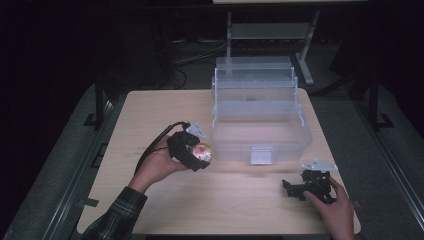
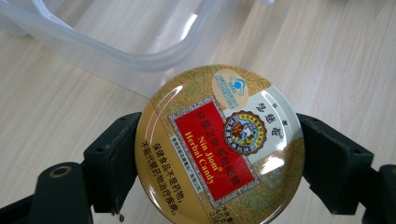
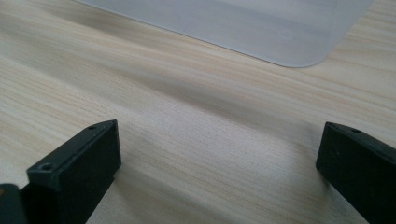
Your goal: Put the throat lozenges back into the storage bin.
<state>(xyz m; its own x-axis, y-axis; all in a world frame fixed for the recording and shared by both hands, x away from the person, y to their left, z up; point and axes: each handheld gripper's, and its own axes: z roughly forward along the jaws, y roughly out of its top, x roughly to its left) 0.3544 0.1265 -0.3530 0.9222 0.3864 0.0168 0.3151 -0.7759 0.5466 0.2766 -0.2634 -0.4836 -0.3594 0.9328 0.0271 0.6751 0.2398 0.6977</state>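
A round gold candy tin with a red label sits between the two black jaws of my left gripper, which is shut on its rim. In the high view the tin is held just above the table, close to the front left corner of the clear plastic box. My right gripper rests low at the table's front right, held by a hand. Its jaws stand wide apart in the right gripper view, with bare wood between them.
The clear box has a raised tiered lid at the back and a front latch. The wooden table has open room at the left and front. A metal stand is behind the table.
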